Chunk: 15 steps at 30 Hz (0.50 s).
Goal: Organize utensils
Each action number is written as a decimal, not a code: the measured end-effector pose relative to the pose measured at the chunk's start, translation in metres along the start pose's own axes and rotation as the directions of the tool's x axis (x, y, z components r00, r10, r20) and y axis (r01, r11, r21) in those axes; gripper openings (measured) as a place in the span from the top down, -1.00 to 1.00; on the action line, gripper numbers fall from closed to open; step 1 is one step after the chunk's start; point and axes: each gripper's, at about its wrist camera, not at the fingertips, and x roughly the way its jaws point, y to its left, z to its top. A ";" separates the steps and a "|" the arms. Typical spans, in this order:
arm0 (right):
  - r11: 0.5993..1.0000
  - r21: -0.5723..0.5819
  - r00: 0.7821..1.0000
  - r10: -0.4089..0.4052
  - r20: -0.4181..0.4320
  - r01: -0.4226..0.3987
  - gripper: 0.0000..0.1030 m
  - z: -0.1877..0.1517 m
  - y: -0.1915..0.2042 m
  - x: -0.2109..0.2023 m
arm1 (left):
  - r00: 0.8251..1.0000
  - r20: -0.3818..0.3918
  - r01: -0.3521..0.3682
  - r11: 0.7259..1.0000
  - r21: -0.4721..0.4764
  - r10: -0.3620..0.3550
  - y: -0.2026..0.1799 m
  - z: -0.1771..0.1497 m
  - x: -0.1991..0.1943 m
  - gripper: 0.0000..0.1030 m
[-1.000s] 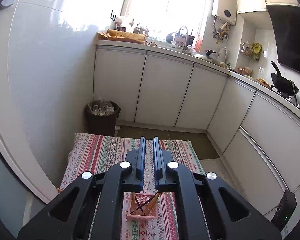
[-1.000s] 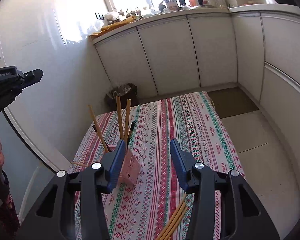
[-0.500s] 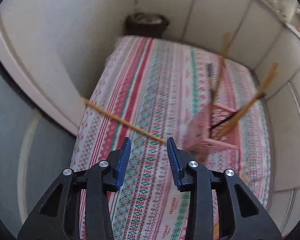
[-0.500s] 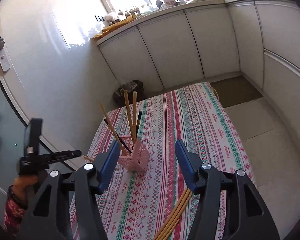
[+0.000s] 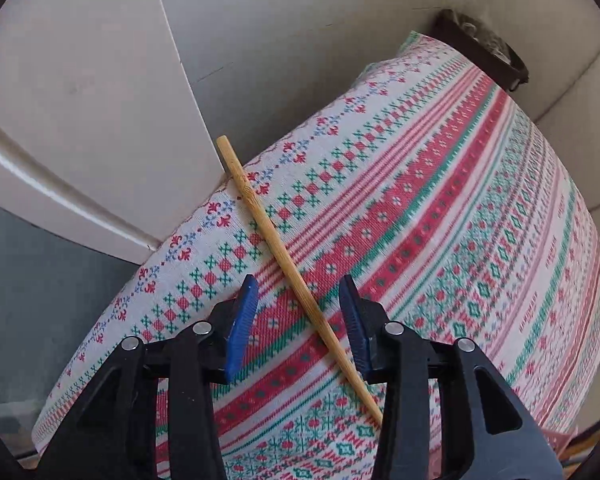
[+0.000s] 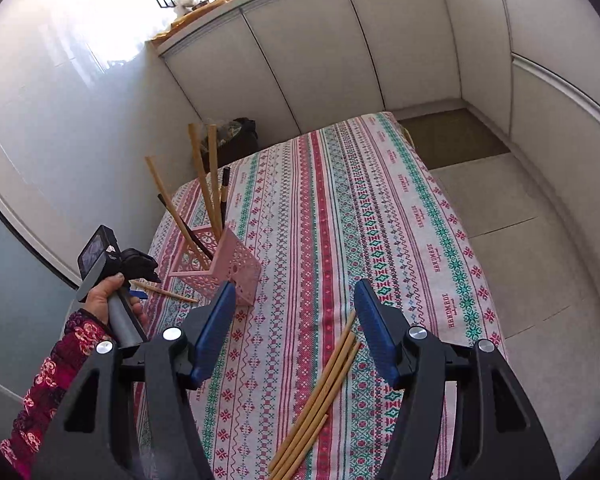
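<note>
1. The left gripper point(image 5: 296, 322) has just been opening its jaws; they straddle a lone chopstick point(image 5: 278, 250) lying flat on the tablecloth point(image 5: 440, 216), pads not touching it.
2. That stick pokes off the table edge, so a sloppy pinch could probably flick it onto the floor.
3. The right gripper point(image 6: 296, 330) has also been widening, empty, above a loose chopstick bundle point(image 6: 320, 396).
4. The pink holder point(image 6: 224, 266) looks light and top-heavy with sticks, so a bump might tip it.
</note>
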 end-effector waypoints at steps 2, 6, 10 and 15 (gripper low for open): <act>1.000 0.012 1.000 -0.003 -0.013 0.003 -0.18 0.000 -0.003 0.003 | 1.000 -0.001 -0.010 1.000 -0.011 0.010 0.003 0.010 0.007 0.18; 1.000 0.011 0.999 -0.016 -0.030 0.016 -0.18 -0.002 -0.004 0.008 | 0.999 0.033 -0.002 0.989 0.150 -0.003 -0.011 0.015 0.011 0.40; 1.000 0.022 0.999 -0.006 -0.041 0.007 -0.18 -0.003 -0.004 0.008 | 0.997 0.005 0.074 0.966 0.247 -0.078 -0.005 0.001 0.005 0.87; 1.000 0.026 0.999 0.008 -0.041 -0.007 -0.18 -0.003 -0.004 0.001 | 0.978 -0.003 0.191 0.899 0.395 -0.207 0.033 -0.046 -0.033 0.88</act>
